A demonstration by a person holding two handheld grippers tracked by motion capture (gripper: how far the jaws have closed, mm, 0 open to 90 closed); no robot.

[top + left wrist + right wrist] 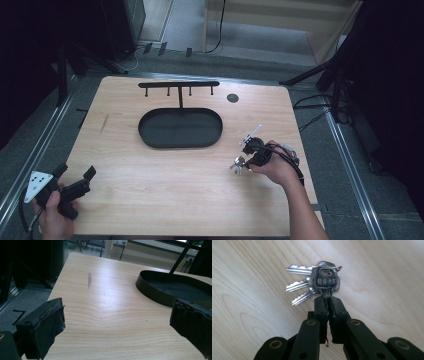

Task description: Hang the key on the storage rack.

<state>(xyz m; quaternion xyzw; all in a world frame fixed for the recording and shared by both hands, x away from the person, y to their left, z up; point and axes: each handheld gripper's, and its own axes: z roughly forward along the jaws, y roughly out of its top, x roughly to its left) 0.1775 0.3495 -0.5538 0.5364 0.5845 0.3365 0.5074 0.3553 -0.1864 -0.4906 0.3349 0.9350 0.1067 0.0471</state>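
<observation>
Black jaws of the right hand-held gripper [328, 303] pinch one key of a bunch of keys [317, 281] just above the surface [165, 190]; the left hand-held gripper [75, 181] gapes wide. Lifting steadily should stop the loose keys swinging toward the tray [150, 137] ahead.

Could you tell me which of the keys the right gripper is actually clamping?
The stamped key on top; the right gripper pinches its blade, while the other keys fan leftward, free.

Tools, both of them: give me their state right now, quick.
Left tool: open, holding nothing.
Right tool: closed on the bunch of keys.
</observation>
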